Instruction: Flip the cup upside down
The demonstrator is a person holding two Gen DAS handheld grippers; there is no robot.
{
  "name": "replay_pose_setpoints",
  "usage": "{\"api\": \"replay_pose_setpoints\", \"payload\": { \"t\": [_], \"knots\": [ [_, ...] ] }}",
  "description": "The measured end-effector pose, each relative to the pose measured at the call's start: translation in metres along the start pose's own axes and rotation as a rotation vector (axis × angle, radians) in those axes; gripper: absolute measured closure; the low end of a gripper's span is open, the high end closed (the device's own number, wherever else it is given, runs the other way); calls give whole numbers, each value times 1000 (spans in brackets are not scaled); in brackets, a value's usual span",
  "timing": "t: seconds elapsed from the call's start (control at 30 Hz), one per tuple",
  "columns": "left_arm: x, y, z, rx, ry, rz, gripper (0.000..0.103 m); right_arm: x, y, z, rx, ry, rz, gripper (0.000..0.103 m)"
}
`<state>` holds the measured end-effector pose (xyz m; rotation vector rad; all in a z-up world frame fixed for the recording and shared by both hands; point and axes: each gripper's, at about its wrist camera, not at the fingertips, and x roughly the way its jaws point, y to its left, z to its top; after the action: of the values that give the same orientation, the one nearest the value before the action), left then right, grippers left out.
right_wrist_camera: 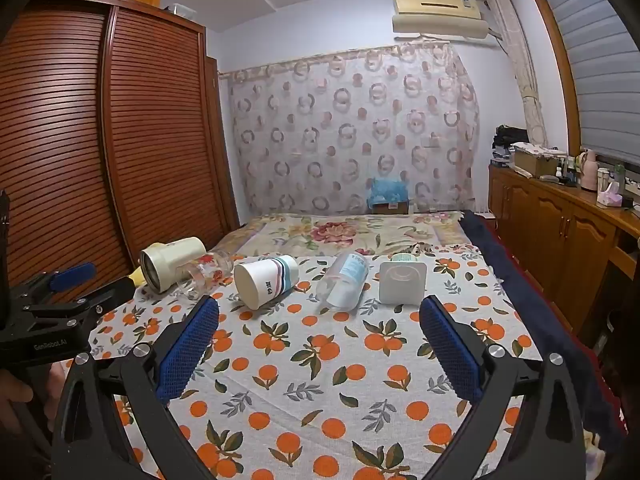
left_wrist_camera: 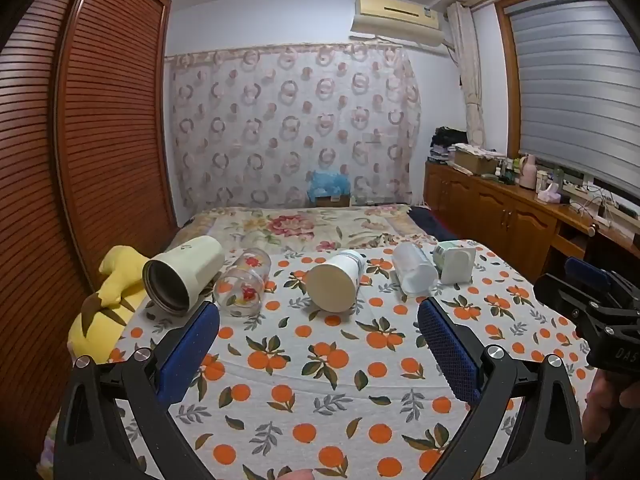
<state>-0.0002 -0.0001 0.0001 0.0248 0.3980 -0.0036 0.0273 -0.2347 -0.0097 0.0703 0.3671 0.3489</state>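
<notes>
Five cups on their sides in a row on the orange-print cloth (left_wrist_camera: 320,380), none inverted yet: cream tumbler (left_wrist_camera: 182,276), floral glass (left_wrist_camera: 242,284), striped paper cup (left_wrist_camera: 336,282), clear plastic cup (left_wrist_camera: 414,272), square white cup (left_wrist_camera: 458,266). Left gripper (left_wrist_camera: 318,344) and right gripper (right_wrist_camera: 318,344) both spread wide, empty, short of the row. All flipping left.

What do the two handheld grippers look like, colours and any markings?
Both the left gripper and right gripper have black angular frames, silver screws and blue textured pads on the jaws. The left one's body reads "GenRobot.AI".
</notes>
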Motion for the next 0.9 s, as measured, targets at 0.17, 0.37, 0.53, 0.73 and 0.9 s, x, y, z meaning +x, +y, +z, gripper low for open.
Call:
{"api": "replay_pose_setpoints", "payload": {
  "t": [0.17,0.37,0.53,0.73,0.9],
  "knots": [
    [0,0,0,-1,-1,-1,8,0,0,0,-1,0,0,2],
    [0,0,0,-4,-2,-2,8,-1,0,0,-4,-3,-1,2],
    [0,0,0,-4,-4,-2,8,-1,1,0,-4,-4,-1,2],
    [0,0,0,-6,-5,-3,8,-1,1,0,-4,-7,0,2],
    [0,0,0,-7,-5,-4,8,-1,1,0,-4,-7,-1,2]
  ]
}}
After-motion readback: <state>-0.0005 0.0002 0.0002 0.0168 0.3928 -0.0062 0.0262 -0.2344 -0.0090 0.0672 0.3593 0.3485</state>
